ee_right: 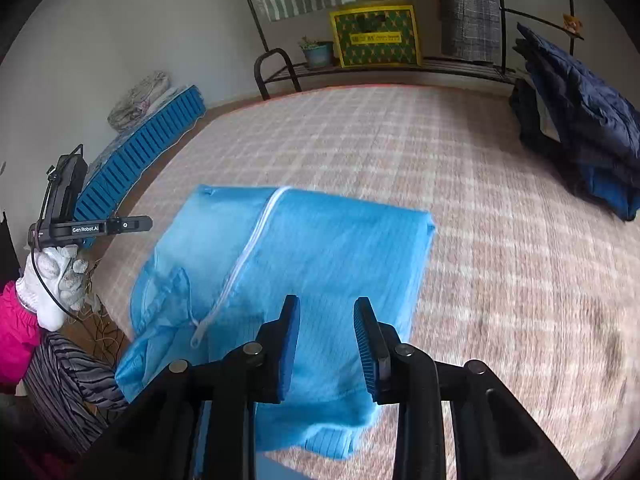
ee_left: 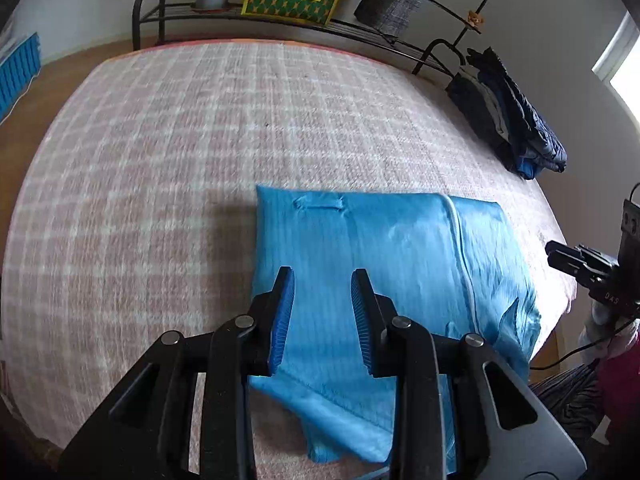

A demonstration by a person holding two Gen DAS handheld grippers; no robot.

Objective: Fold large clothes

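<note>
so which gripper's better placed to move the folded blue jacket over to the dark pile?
Right, probably. The right gripper hovers over the blue zip jacket, nearer the side facing the navy folded pile. The left gripper sits over the far side. Both jaws stand open, empty.

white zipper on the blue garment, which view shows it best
The right wrist view: the zipper runs across the blue garment with teeth and pull visible near the bottom. In the left wrist view it is only a thin pale line toward the right side.
</note>
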